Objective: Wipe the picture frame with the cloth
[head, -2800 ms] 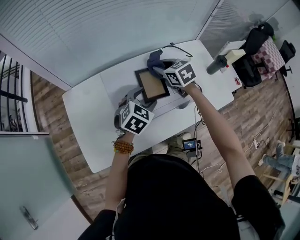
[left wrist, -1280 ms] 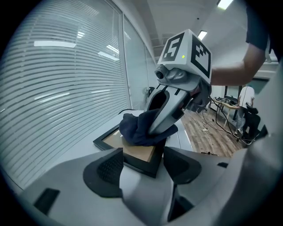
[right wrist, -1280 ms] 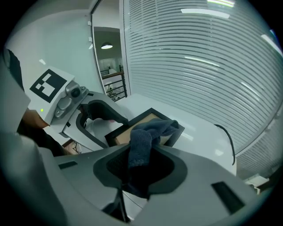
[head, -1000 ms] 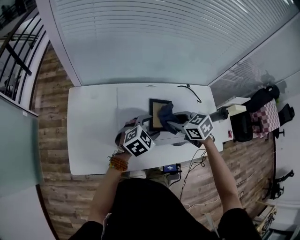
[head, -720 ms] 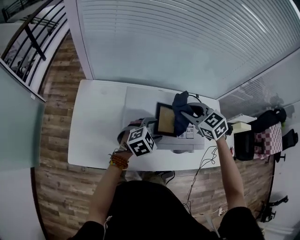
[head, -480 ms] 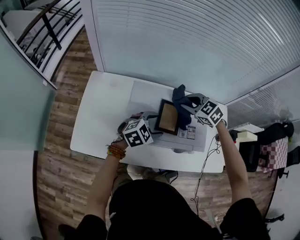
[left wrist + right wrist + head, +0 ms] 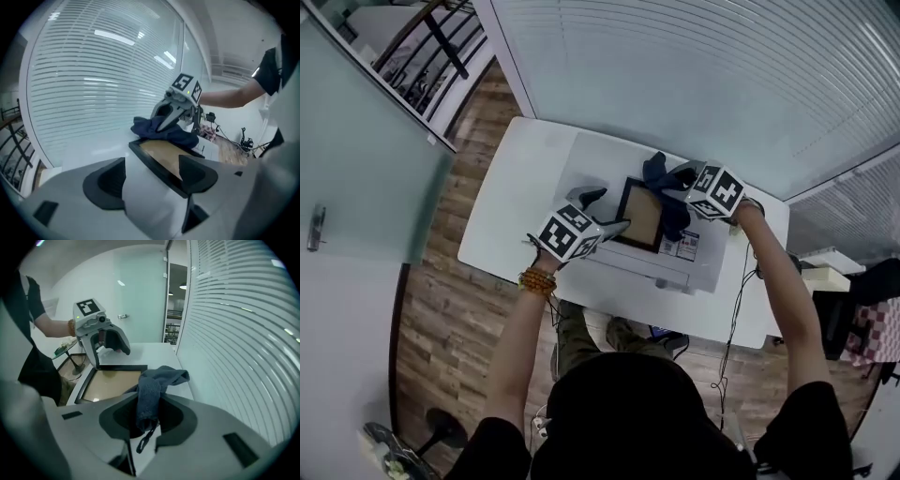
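Observation:
A black picture frame (image 7: pixel 642 214) with a tan panel lies flat on a white slab (image 7: pixel 670 270) on the white table (image 7: pixel 511 220). My left gripper (image 7: pixel 605 214) is open at the frame's left edge. In the left gripper view its jaws (image 7: pixel 152 164) stand wide, with the frame's (image 7: pixel 159 157) near corner between them and untouched. My right gripper (image 7: pixel 673 180) is at the frame's far right corner, its jaws closing on the dark blue cloth (image 7: pixel 664 187). In the right gripper view the cloth (image 7: pixel 152 390) hangs pinched in the gripper (image 7: pixel 149 414), draped over the frame's (image 7: pixel 112 383) edge.
Printed labels (image 7: pixel 684 246) lie on the slab right of the frame. A slatted window wall (image 7: pixel 694 75) runs behind the table. A glass door (image 7: pixel 366 159) stands at left. Wooden floor (image 7: pixel 459 309) and cables (image 7: pixel 736 309) lie below the table's near edge.
The left gripper's jaws have spread wider and rolled at the frame's left edge. The right gripper has rolled and carried the cloth toward the frame's far right corner.

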Available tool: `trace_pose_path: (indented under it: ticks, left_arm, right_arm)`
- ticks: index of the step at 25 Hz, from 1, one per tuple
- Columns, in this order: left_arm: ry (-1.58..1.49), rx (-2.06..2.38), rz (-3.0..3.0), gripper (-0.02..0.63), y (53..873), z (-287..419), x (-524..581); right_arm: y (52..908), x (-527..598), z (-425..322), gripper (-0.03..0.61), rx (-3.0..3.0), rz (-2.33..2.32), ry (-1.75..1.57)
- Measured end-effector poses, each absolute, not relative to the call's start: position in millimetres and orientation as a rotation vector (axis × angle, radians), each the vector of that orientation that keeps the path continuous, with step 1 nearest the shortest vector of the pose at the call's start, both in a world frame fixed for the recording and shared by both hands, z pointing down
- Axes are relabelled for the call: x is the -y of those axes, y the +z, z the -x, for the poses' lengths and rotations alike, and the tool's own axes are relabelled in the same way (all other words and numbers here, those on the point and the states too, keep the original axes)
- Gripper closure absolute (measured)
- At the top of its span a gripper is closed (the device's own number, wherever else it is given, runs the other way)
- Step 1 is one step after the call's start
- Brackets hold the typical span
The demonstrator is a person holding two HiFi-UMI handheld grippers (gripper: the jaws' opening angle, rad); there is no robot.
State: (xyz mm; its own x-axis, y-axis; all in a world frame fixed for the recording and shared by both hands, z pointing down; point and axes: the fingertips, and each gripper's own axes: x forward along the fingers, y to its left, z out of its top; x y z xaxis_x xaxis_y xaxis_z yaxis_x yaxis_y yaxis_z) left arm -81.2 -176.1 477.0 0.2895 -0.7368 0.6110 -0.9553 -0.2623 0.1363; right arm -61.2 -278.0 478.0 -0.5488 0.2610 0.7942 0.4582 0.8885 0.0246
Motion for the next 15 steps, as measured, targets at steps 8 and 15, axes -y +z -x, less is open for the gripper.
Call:
trace_pose_path:
  ticks: [8,15]
  left_arm:
    - [0.732,1.527,-1.927,0.402,486,69,170]
    - [0.726,1.684,-1.891,0.487,479,72,170]
  right_arm:
    - [469,267,55,0.503,2.217,0.445,-0.472]
    - [471,261,34,0.505,2.061,0.534,-0.445]
